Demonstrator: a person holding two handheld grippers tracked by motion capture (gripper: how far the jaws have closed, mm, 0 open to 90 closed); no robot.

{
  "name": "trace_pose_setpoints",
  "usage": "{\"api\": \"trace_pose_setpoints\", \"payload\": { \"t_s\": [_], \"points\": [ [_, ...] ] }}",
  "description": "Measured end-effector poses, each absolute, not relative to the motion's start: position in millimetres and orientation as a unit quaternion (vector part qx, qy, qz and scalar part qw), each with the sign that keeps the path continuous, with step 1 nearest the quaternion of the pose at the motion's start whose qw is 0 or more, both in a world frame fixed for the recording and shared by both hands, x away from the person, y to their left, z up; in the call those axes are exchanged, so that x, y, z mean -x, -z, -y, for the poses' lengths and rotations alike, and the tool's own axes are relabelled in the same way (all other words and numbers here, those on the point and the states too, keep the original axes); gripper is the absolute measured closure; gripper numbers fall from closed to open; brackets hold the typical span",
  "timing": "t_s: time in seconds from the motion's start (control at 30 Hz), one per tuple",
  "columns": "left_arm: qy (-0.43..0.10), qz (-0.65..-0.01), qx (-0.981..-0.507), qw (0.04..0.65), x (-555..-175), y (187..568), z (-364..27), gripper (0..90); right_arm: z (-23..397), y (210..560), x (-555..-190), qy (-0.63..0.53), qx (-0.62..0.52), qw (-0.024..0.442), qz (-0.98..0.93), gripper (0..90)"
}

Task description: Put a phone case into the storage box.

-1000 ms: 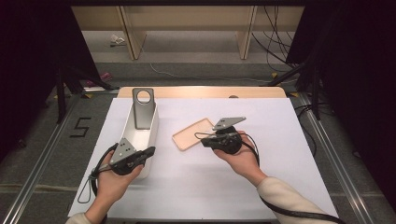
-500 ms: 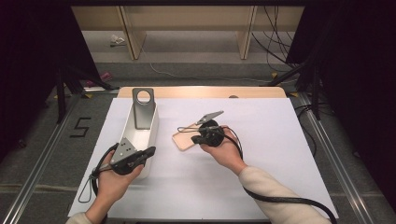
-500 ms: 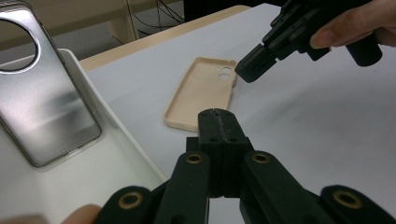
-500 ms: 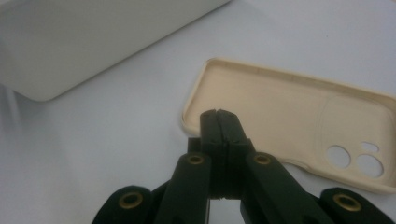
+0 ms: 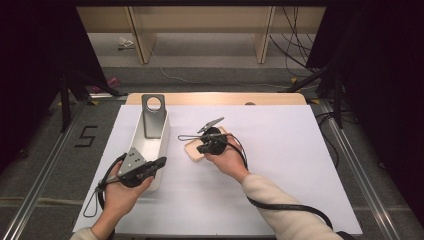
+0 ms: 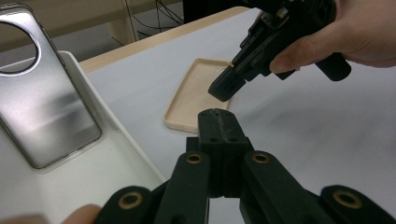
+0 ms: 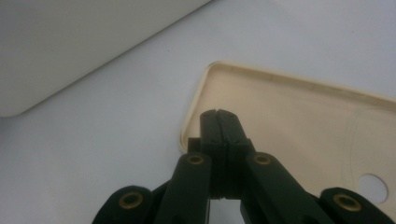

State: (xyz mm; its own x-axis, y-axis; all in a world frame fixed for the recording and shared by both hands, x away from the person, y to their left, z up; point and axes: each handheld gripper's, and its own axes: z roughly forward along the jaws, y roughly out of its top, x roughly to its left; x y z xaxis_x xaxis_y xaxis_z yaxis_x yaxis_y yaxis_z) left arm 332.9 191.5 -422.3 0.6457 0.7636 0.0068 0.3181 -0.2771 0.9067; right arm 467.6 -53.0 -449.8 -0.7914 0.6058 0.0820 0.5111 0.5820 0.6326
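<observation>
White sheet (image 5: pixel 280 165) is spread over a wooden table (image 5: pixel 215 98), whose pale edge is seen along the far side. Around the table a grey floor (image 5: pixel 45 165) is seen, with a black "5" mark (image 5: pixel 86 136) at the left, metal rails beside the table, dark curtains on both sides, and wooden legs and loose cables at the back. On the sheet a white tray (image 5: pixel 161 145) is placed at the left, and a silver case (image 5: pixel 153 116) with a round hole is leaned inside it at the far end. Just beside the tray, at its right, a beige case (image 5: pixel 192 150) is laid flat with the open side up. The left gripper (image 5: pixel 159 163) is held over the near end of the tray, with its jaws pressed together on nothing. The right gripper (image 5: pixel 202 148) is held over the beige case, near its corner; its jaws are also together and empty, and whether the case is touched cannot be told.
</observation>
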Motion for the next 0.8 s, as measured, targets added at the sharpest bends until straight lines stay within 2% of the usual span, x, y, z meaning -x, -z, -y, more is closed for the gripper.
{"api": "trace_pose_setpoints", "payload": {
  "t_s": [0.8],
  "points": [
    [-0.227, -0.351, -0.768, 0.485, -333, 423, -191, 89.8, 43, 471, -476, -0.271, -0.334, 0.061, -0.901, 90.0]
  ]
}}
